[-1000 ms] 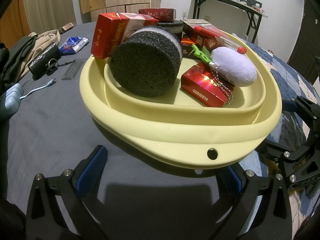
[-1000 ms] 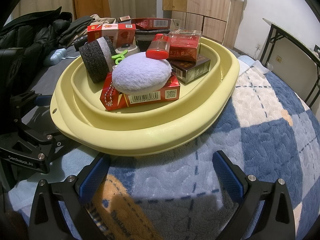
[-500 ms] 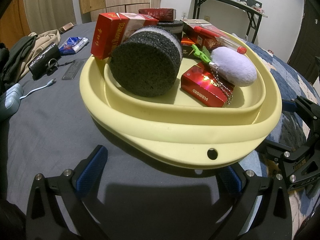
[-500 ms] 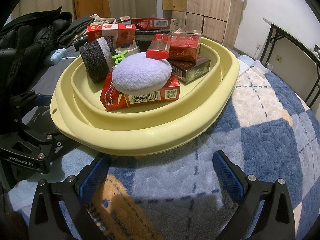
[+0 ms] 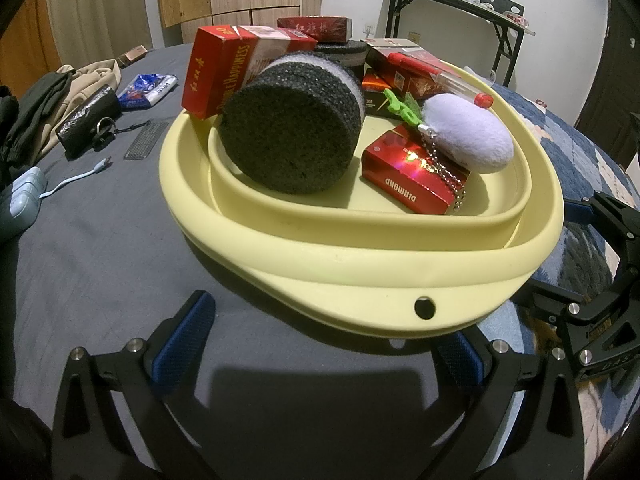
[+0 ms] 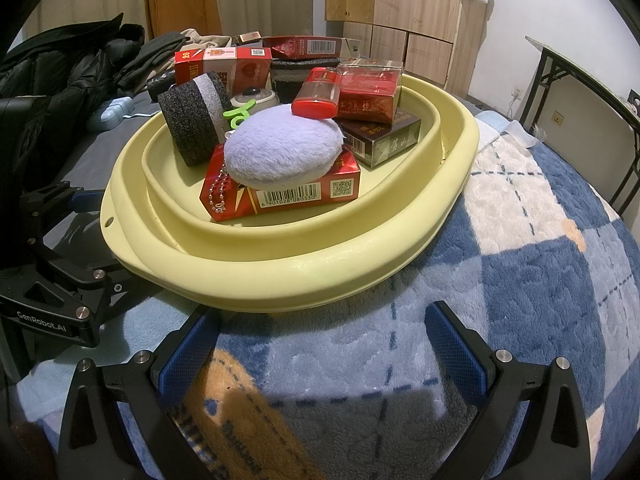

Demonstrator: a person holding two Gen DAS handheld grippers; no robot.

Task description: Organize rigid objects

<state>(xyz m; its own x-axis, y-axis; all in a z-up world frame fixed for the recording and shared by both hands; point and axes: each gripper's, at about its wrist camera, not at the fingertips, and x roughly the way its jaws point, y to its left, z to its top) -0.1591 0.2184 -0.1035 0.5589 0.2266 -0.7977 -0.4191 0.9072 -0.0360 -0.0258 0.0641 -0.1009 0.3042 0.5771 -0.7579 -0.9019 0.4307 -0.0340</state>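
Home bedroom, lived-in; soft bed surface under a grey sheet (image 5: pixel 80 240) and a blue-white plaid fleece blanket (image 6: pixel 520 280); jackets and clothes (image 6: pixel 72 68) heaped on it; wooden wardrobe cabinets (image 6: pixel 400 8) along the wall; black folding table (image 5: pixel 452 4) by a white wall with a socket; charger cable (image 5: pixel 76 178) and keys lying about.

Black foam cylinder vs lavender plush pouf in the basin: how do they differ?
The black foam cylinder is coarse and dark with a pale band; the lavender plush pouf is fuzzy and one colour. The cylinder lies on its side against the basin's inner wall; the pouf rests on the red Diamond box. Only the pouf carries a ball chain and a green clip. Both sit inside the yellow basin, ungripped.
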